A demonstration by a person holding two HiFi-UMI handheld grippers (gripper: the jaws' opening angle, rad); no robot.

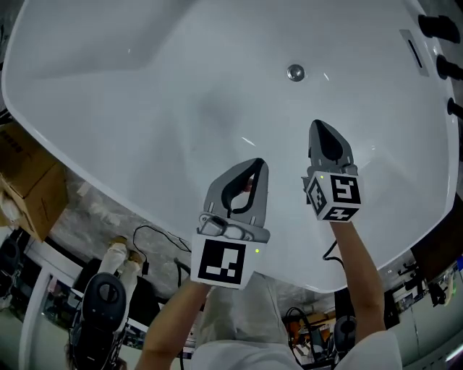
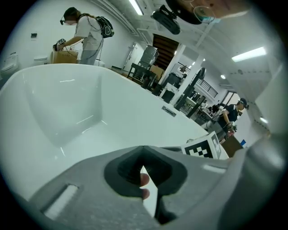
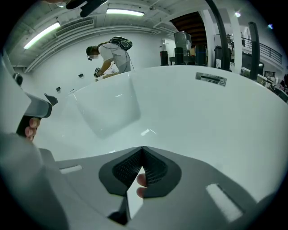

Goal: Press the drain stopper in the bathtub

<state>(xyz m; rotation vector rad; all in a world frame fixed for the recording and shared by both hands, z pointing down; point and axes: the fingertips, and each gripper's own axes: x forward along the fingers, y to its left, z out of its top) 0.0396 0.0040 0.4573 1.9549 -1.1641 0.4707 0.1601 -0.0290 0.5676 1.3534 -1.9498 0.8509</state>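
A white glossy bathtub point(image 1: 145, 94) fills most of the head view, its smooth basin bare and lit by soft reflections. A slotted metal plate point(image 1: 414, 50) and black knobs point(image 1: 438, 27) sit on its far right rim. A cardboard box point(image 1: 25, 177) stands on the floor outside the tub's left edge, and loose cables point(image 1: 155, 238) lie below the near rim. The gripper views show a workshop hall with strip lights point(image 3: 123, 12) on the ceiling, where a person point(image 3: 110, 55) wearing a backpack bends over something beyond the tub's far end. The drain stopper point(image 1: 295, 72) lies on the tub floor toward the far side, a small round chrome disc facing straight up (being circular, it has no long axis to speak of), with a darker centre. The left gripper point(image 1: 258, 163) and right gripper point(image 1: 317, 125) hover side by side above the near slope, both aimed into the basin and well apart from the stopper. Each has its jaws pressed together at the tips with nothing between them.
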